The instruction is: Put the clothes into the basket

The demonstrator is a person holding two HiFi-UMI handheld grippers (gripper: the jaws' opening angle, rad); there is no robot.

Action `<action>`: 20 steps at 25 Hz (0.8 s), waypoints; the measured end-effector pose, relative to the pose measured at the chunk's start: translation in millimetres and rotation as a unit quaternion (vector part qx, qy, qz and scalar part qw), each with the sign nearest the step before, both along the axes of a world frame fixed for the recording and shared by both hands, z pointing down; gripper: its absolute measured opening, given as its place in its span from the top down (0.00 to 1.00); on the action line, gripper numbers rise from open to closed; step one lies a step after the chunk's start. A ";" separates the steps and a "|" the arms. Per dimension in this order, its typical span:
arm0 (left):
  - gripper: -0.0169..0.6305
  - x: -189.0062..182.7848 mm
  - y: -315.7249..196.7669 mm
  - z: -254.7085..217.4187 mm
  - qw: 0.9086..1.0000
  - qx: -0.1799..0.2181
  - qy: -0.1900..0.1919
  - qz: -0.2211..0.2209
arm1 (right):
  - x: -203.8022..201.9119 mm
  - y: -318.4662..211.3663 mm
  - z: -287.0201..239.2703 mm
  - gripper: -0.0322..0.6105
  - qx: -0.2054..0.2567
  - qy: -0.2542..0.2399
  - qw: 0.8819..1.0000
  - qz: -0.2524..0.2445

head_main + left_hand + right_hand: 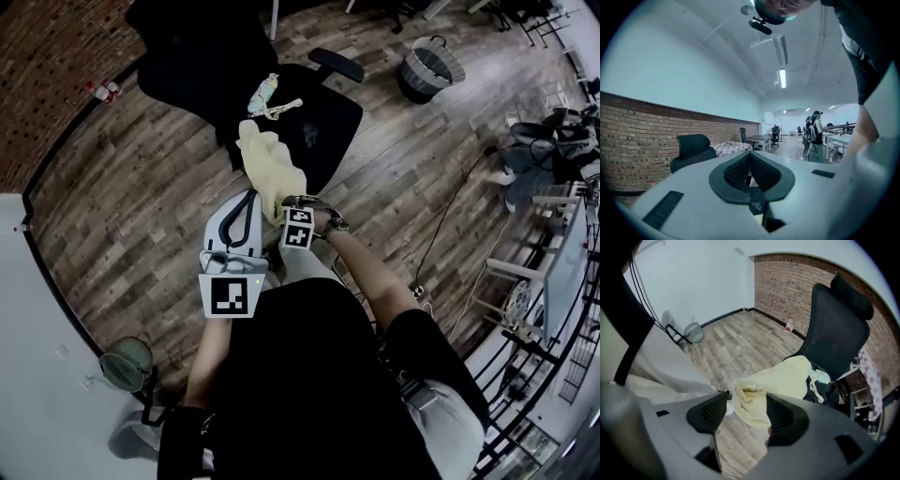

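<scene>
Right gripper (747, 405), jaws wide apart astride pale yellow garment (787, 376) trailing to black chair (834, 333); left gripper (750, 157), jaws pressed together, empty.

The person wears a black short-sleeved top (309, 375) and a wristwatch (336, 225). The left hand-held gripper (750, 157) and right hand-held gripper (746, 405) are light grey, with black ribbed pads (710, 413).

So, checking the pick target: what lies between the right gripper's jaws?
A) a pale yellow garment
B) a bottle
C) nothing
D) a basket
A: the right gripper view shows the pale yellow garment, draped off the black office chair, between the right gripper's open jaws.
</scene>
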State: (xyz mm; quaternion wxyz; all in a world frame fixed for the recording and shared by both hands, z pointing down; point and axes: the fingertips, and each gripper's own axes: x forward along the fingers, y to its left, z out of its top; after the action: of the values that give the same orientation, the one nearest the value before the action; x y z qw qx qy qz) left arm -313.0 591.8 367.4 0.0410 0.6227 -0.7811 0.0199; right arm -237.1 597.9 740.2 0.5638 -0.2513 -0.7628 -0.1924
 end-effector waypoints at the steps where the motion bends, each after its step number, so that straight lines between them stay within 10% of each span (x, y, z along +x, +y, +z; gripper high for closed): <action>1: 0.95 -2.3 -2.1 -0.8 1.000 -0.003 0.000 -0.005 | 0.9 -3.1 8.6 0.55 0.002 0.011 1.000 -0.013; 20: 0.95 -32.6 -7.0 13.1 0.997 -0.046 0.007 -0.066 | -2.3 -17.1 73.8 0.55 0.050 0.057 0.981 -0.180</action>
State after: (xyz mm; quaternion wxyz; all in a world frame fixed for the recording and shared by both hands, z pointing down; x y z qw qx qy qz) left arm -345.6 584.8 380.5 0.0766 0.5674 -0.8184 0.0488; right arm -239.4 580.9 814.0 0.5742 -0.3670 -0.6611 -0.3139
